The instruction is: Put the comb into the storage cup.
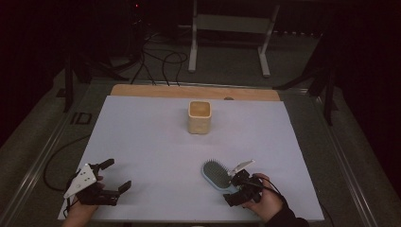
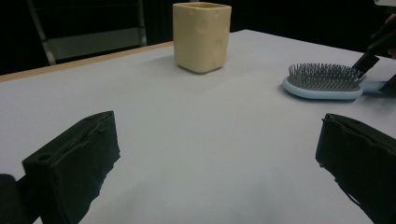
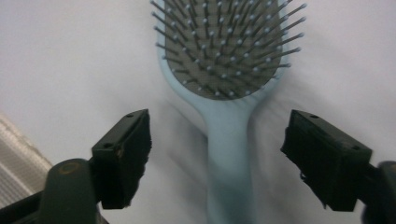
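The light blue plastic hairbrush (image 1: 217,174) lies bristles up on the white table (image 1: 156,151), near the front edge at about 5 o'clock. The right gripper (image 3: 215,158) has its jaws spread wide, one on each side of the brush handle, not touching it. At 7 o'clock the left gripper (image 1: 113,177) rests spread wide too, and the yellow square cup (image 1: 199,117) stands far back at 12 o'clock.

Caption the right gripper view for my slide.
Open right gripper straddling the pale blue plastic hairbrush handle, bristles up, untouched.
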`<state>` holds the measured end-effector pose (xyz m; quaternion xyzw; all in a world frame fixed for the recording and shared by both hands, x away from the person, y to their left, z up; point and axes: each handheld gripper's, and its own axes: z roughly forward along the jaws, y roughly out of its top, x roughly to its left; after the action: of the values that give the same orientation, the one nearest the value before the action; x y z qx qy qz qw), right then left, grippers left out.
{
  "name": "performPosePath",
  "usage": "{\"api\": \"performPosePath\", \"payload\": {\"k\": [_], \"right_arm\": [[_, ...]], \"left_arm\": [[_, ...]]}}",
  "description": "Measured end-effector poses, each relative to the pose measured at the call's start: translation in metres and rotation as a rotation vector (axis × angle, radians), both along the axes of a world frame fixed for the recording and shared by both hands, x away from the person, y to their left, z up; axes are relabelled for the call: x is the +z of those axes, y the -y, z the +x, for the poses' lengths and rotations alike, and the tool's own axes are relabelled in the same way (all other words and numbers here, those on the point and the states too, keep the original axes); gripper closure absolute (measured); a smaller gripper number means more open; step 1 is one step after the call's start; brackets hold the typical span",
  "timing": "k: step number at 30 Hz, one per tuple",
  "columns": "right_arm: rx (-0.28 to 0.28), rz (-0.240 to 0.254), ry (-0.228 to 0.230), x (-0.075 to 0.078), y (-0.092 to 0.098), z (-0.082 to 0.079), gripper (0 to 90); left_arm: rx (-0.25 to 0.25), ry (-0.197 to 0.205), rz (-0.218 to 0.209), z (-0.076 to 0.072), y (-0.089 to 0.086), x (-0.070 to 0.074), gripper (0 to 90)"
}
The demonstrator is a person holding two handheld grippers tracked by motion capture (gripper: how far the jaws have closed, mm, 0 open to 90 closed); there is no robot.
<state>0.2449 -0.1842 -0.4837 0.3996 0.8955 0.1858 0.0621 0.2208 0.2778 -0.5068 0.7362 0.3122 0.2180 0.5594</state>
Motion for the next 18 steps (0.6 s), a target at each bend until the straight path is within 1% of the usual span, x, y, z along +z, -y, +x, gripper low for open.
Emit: {"api": "performPosePath", "payload": {"k": [1,3,4,5,6,7,9,10,11,14,16,17,18], "right_arm": [[0.007,-0.013,-0.003,0.0011,-0.0013,0.0007,29.2],[0.01,-0.027,-0.01,0.0014,-0.0032,0.0007,32.2],[0.01,-0.027,-0.01,0.0014,-0.0032,0.0007,32.2],[0.006,-0.038,-0.012,0.0023,-0.0051,0.0005,37.9],[0.007,-0.044,-0.013,0.0026,-0.0056,0.0009,38.0],[0.007,-0.055,-0.011,0.0034,-0.006,0.0013,40.2],[0.007,-0.055,-0.011,0.0034,-0.006,0.0013,40.2],[0.004,-0.064,-0.014,0.0039,-0.0067,0.0017,41.5],[-0.002,-0.083,-0.026,0.004,-0.0075,0.0032,43.0],[-0.003,-0.095,-0.041,0.0026,-0.0076,0.0046,48.3],[-0.009,-0.1,-0.045,0.0019,-0.008,0.0051,49.5],[-0.006,-0.111,-0.059,-0.0001,-0.0091,0.0061,51.2],[-0.005,-0.114,-0.063,-0.0006,-0.0096,0.0064,52.1]], "left_arm": [[0.001,-0.001,0.0,0.0,-0.0001,0.0,0.0],[0.002,-0.001,0.0,0.0,-0.0001,0.0,0.0],[0.002,-0.001,0.0,0.0,-0.0001,0.0,0.0],[0.002,-0.002,0.001,0.0,0.0,0.0,0.0],[0.002,-0.001,0.001,0.0,0.0001,0.0001,0.0],[0.002,-0.001,0.001,0.0,0.0001,0.0001,0.0],[0.002,-0.001,0.001,-0.0001,0.0001,0.0001,0.0],[0.002,-0.001,0.001,-0.0002,0.0,0.0001,0.0],[0.002,0.0,0.0,-0.0002,-0.0003,0.0002,0.0],[0.002,0.0,-0.002,-0.0002,-0.0005,0.0002,0.0],[0.001,0.001,-0.003,-0.0002,-0.0005,0.0002,0.0],[0.002,0.001,-0.003,-0.0003,-0.0005,0.0003,0.0],[0.001,0.001,-0.004,-0.0003,-0.0005,0.0002,0.0]]}}
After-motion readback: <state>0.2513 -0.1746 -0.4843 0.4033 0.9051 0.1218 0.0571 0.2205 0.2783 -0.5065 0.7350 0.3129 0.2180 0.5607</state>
